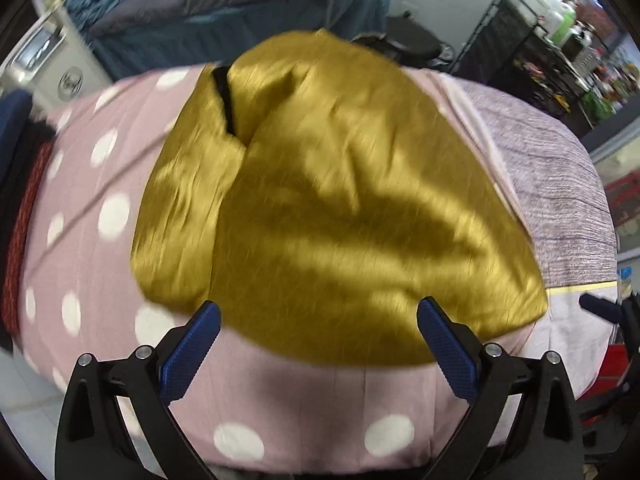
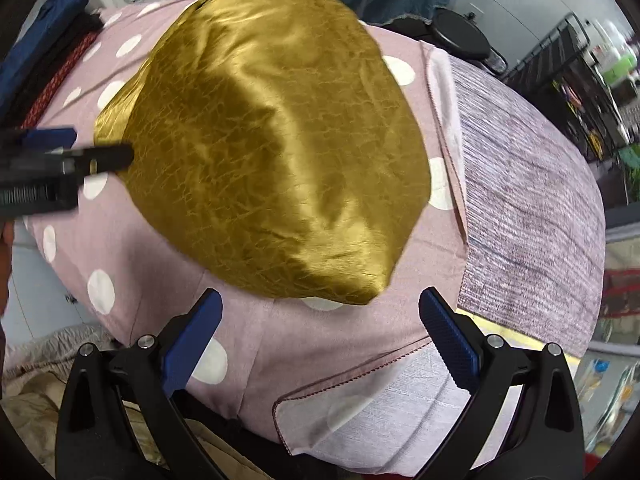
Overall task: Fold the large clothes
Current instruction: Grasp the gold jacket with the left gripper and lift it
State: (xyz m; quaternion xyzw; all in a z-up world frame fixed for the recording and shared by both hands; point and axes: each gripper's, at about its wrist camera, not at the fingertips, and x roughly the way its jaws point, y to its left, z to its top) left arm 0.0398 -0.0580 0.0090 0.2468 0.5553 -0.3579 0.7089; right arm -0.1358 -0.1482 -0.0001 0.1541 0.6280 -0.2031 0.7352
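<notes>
Both the left gripper (image 1: 319, 322) and right gripper (image 2: 321, 312) hold their jaws wide apart, gripping nothing. Just ahead of them, the gold garment (image 1: 328, 200) lies folded on the polka-dot bedspread (image 1: 96, 184); a black rack (image 1: 532, 56) of bottles stands beyond, to the right.

Both grippers hang side by side with jaws spread wide and nothing between them — left gripper (image 1: 318, 316), right gripper (image 2: 320, 306) — angled downward.

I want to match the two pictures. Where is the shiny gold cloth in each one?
Left wrist: gold cloth fills the middle, above the open fingers.
Right wrist: gold cloth sits upper middle.
Shared landmark: pink polka-dot sheet beneath it.
</notes>
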